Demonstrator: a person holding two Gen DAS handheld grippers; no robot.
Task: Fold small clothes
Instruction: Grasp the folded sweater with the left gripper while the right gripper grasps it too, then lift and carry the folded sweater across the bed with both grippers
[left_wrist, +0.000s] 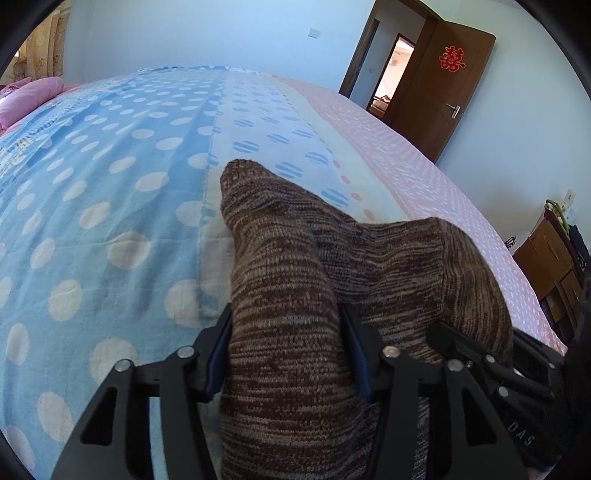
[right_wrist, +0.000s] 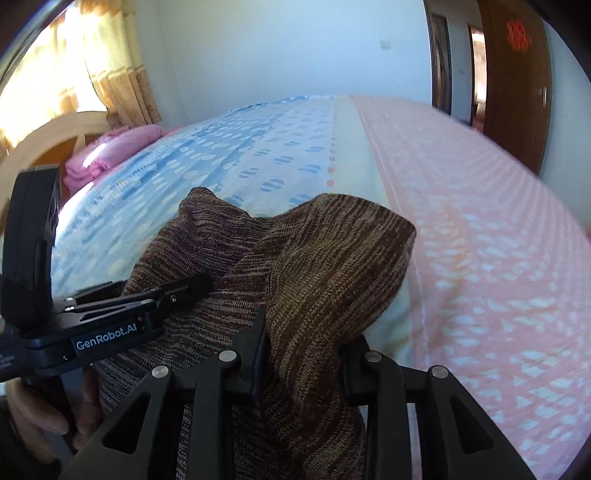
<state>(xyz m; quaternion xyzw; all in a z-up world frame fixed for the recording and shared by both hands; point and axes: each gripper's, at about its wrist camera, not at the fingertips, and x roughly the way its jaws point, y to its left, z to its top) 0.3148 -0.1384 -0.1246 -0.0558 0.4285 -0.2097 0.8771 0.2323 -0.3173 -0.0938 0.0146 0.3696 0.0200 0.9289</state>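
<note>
A brown, streaky knit garment (left_wrist: 288, 288) with a coarse ribbed weave is held above the bed (left_wrist: 110, 206), its soft folds rising into rounded peaks. The left gripper (left_wrist: 286, 354) has its black fingers (left_wrist: 218, 354) closed narrowly on one bunched fold; the right gripper (right_wrist: 301, 358) pinches another fold (right_wrist: 325, 266) just beside it. The bedsheet is smooth cotton, blue with pale dots, then cream and pink bands.
</note>
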